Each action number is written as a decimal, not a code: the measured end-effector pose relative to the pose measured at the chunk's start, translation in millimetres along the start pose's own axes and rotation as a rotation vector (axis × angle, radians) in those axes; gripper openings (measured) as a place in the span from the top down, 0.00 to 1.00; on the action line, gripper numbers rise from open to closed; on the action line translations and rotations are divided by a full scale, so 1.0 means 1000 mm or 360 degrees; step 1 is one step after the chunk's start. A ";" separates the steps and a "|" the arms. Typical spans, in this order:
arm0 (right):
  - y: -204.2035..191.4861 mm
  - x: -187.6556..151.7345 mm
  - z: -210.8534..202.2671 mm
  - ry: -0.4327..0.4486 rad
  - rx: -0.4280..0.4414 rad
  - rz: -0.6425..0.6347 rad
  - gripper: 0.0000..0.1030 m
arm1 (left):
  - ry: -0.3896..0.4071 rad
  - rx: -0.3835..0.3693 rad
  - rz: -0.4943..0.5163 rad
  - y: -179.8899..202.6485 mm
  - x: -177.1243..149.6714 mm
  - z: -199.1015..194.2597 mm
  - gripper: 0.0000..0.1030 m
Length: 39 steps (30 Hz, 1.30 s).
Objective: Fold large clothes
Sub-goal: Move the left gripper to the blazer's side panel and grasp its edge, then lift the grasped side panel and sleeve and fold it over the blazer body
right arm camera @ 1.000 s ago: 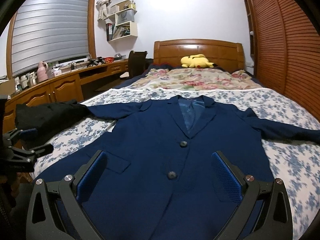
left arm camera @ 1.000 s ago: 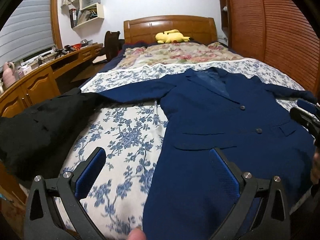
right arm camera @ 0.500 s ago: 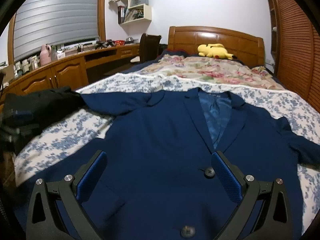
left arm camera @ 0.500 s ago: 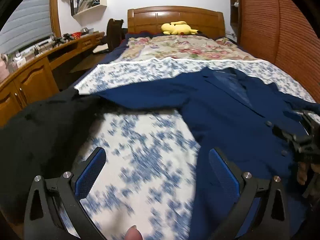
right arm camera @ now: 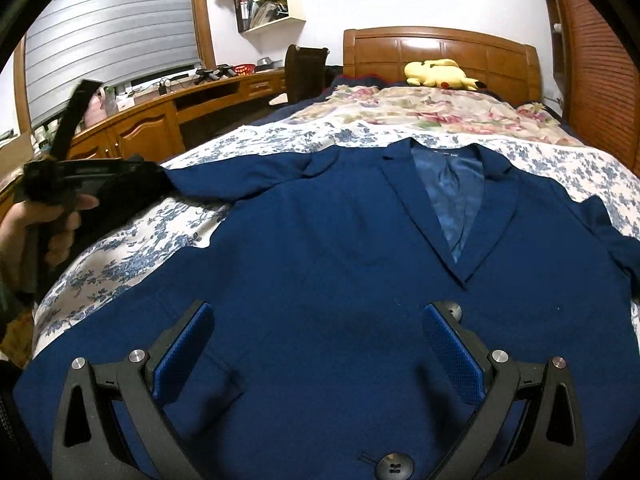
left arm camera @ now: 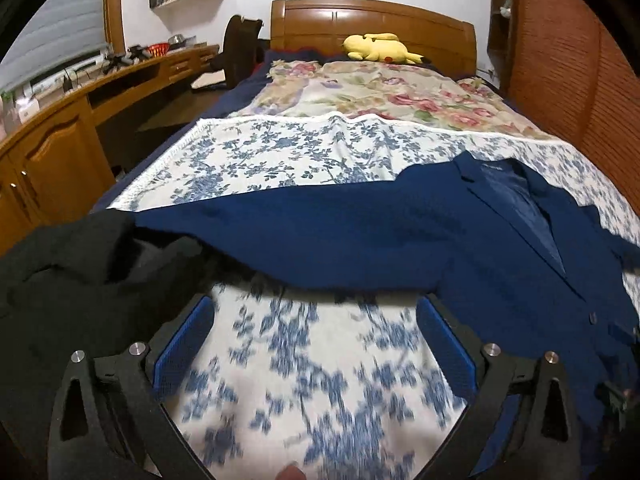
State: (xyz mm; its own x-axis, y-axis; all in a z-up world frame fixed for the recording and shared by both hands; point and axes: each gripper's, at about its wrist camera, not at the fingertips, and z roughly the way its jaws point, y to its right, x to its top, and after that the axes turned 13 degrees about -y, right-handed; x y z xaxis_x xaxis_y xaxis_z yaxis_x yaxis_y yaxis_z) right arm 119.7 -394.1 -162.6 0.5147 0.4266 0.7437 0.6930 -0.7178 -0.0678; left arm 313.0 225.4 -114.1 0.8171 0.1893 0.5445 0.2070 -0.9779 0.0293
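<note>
Navy blazer (right arm camera: pixel 328 264) spread face-up and buttoned on the blue-floral bedspread (left arm camera: pixel 288 152), collar toward the far headboard (right arm camera: pixel 440 50); one sleeve (left arm camera: pixel 288 236) stretched out to the left, its cuff end meeting a heap of black clothing (left arm camera: pixel 80 272) at the left edge of the bed. Left gripper (left arm camera: pixel 316 344) poised over bare bedspread just near of that sleeve, blue pads wide apart, nothing held. Right gripper (right arm camera: pixel 318 344) low over the blazer's front panel beside the lower pocket, pads likewise spread and empty. Step in hand, judged from the layout: approach to the first fold, with no fabric yet taken. Next move likely calls for closing the left pads on the outstretched sleeve and carrying it rightward across the chest, with the right gripper free to pin the body flat. Yellow plush toy (right arm camera: pixel 438 72) far off by the headboard, uninvolved.
</note>
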 end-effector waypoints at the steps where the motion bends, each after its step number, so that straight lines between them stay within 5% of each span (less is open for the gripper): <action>1: 0.002 -0.001 0.000 -0.0004 0.0005 0.0010 0.00 | -0.0021 -0.0019 -0.0013 -0.003 0.005 0.008 0.05; 8: -0.008 0.008 0.011 0.0005 0.0006 0.0024 0.00 | -0.0108 -0.0099 -0.0185 -0.026 0.024 0.047 0.24; 10: -0.009 0.008 0.011 0.0007 0.0010 0.0025 0.00 | -0.0120 -0.0084 -0.0231 -0.031 0.025 0.053 0.34; 17: -0.006 0.007 0.012 0.0006 0.0030 0.0030 0.00 | -0.0144 -0.0028 -0.0322 -0.035 0.027 0.061 0.44; 23: -0.006 0.007 0.013 0.0007 0.0038 0.0037 0.00 | -0.0229 -0.0015 -0.0392 -0.042 0.027 0.081 0.62; 30: -0.006 0.007 0.013 0.0012 0.0045 0.0046 0.00 | -0.0184 -0.0088 -0.0428 -0.044 0.031 0.079 0.96; 39: -0.006 0.007 0.015 0.0015 0.0051 0.0046 0.00 | 0.0010 -0.0163 -0.0224 0.007 0.044 0.028 0.99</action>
State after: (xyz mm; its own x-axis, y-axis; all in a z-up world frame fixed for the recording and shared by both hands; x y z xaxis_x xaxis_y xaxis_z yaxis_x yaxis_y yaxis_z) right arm 126.6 -379.1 -166.9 0.5302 0.4003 0.7475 0.6936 -0.7117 -0.1108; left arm 365.6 229.6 -113.1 0.7807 0.3247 0.5340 0.2627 -0.9458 0.1909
